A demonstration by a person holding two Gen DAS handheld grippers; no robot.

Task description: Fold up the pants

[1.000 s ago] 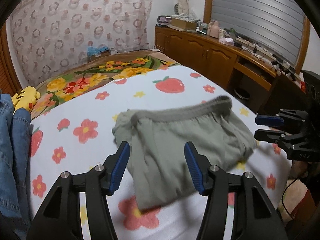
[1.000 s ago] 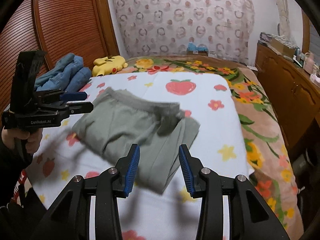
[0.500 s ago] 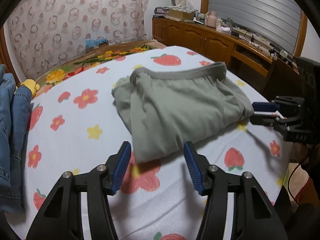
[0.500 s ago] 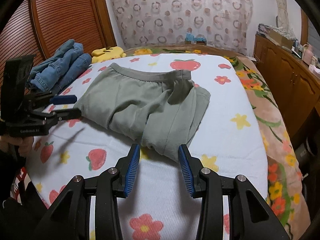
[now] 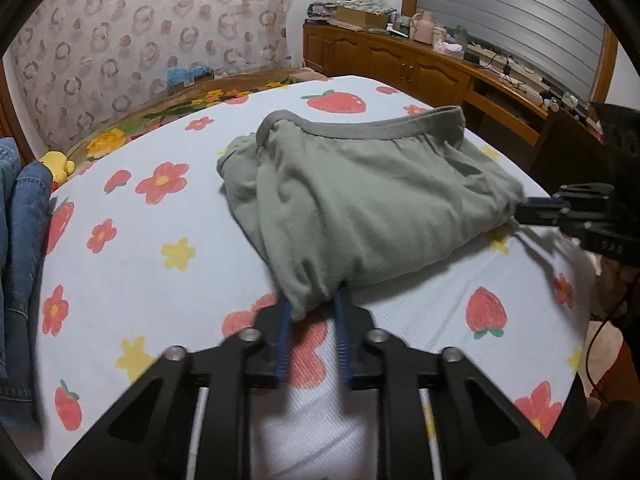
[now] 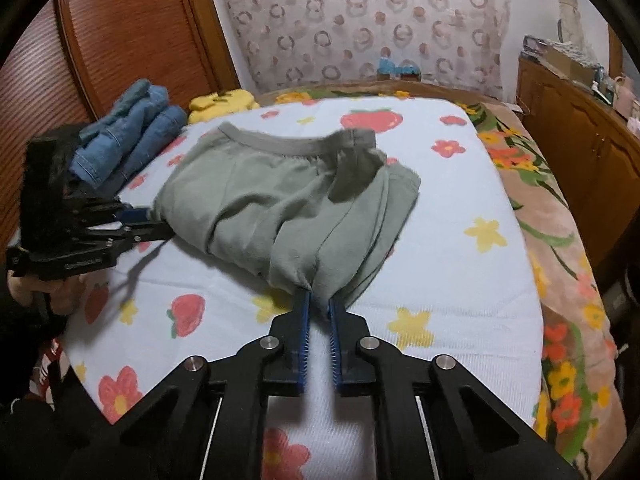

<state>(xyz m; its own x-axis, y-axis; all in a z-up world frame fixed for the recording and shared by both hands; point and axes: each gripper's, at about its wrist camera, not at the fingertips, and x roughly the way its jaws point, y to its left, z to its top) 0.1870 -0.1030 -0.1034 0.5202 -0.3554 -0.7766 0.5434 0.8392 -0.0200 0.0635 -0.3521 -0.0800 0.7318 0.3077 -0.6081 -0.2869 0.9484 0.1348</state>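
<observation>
Claws closing, pinching soft green pants.

No lettering comes through clearly anywhere here. There's pale print on the side of the left hand-held gripper in the right wrist view, and it's too blurred to read.

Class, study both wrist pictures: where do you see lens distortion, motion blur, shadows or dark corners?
Left wrist view: fisheye bends the bed into a dome, corners black. Right wrist view: the left claw casts a thin shadow on the sheet; the green pants waistband is slightly smeared, and the wooden wardrobe curves.
</observation>
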